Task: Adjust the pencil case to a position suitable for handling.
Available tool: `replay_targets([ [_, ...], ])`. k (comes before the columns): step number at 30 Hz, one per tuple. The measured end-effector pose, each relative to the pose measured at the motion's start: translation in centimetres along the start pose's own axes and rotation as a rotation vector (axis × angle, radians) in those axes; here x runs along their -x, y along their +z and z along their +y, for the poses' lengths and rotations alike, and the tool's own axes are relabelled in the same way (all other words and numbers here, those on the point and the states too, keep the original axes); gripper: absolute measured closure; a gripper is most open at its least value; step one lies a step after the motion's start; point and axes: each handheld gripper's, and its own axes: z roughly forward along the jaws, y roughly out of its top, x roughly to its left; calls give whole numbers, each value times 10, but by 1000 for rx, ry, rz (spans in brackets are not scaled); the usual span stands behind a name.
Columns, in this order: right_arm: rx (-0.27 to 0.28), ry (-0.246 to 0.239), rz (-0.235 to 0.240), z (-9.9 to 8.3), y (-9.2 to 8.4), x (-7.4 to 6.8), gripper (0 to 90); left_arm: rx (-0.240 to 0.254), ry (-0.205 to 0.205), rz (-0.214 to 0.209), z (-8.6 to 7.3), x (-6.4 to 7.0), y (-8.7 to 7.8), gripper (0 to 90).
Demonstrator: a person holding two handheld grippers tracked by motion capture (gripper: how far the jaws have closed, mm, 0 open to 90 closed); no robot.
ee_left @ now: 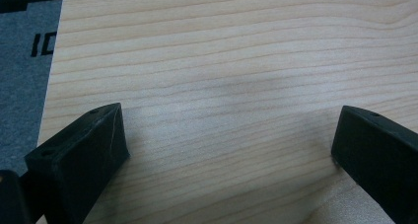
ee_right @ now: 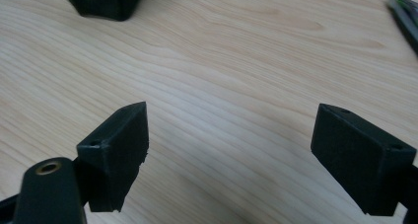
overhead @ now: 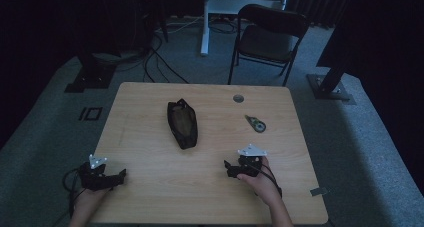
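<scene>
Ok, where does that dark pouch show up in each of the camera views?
High view: the dark pouch lies lengthwise at the table's middle, ahead of both grippers.
Right gripper view: its near end sits at the top left edge, beyond the open jaws.
Left gripper view: bare wood between the open jaws.
Shared landmark: the light wooden table.

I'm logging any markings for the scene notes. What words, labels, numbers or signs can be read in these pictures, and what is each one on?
"IC": black marks on the grey floor beside the table in the left gripper view, cut off by the table edge, so perhaps part of a longer marking.
Correction tape dispenser: any label is too small and dark to read.
Black pouch: no readable print.
Both grippers: no lettering on the fingers.
</scene>
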Motion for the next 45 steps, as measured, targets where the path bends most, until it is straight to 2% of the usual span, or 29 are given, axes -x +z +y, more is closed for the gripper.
replay_targets([
  [12, 19, -41, 71, 15, 16, -32, 166, 0, 0, 0, 0, 0, 0, 6],
  [28, 53, -74, 115, 37, 35, -66, 167, 0, 0, 0, 0, 0, 0, 6],
  [34, 81, -90, 143, 46, 41, -80, 167, 0, 0, 0, 0, 0, 0, 6],
  [40, 101, -101, 147, 57, 48, -93, 167, 0, 0, 0, 0, 0, 0, 6],
  [45, 111, -100, 135, 62, 54, -99, 196, 0, 0, 0, 0, 0, 0, 6],
])
